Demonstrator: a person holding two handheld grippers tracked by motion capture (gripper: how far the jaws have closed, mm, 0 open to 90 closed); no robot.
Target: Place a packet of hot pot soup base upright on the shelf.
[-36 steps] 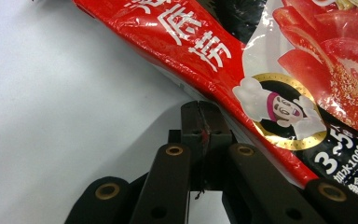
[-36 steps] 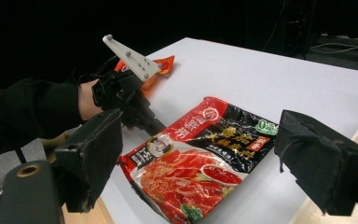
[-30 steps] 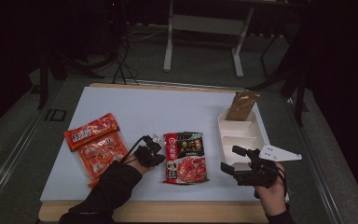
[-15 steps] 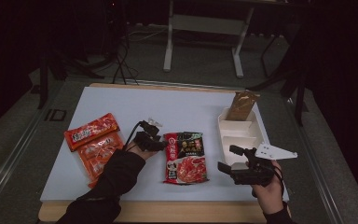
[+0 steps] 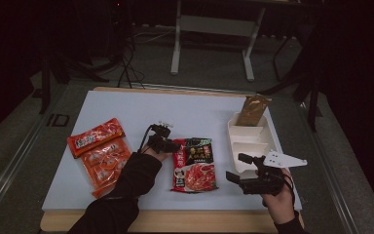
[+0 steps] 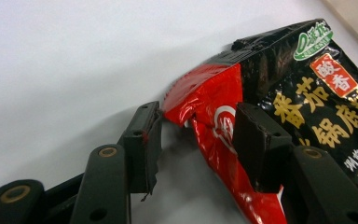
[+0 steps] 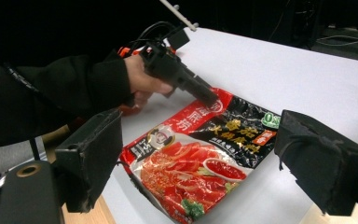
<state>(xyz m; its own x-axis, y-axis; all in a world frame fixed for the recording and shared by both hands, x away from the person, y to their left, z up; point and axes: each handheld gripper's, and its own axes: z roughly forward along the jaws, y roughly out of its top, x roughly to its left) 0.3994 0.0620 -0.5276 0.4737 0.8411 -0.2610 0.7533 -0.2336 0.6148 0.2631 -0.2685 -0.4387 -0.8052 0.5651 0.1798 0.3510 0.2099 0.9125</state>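
White tray at 3 o'clock holds brown packet. Left tongs (spread) have advanced, straddling sauce pouch corner; right tongs spread.

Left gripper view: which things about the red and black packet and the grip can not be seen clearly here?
- Packet: its right part is cut off by the picture edge.
- Left gripper: one finger hides the packet under it, so contact is unclear.
- High view: packet text is too small.
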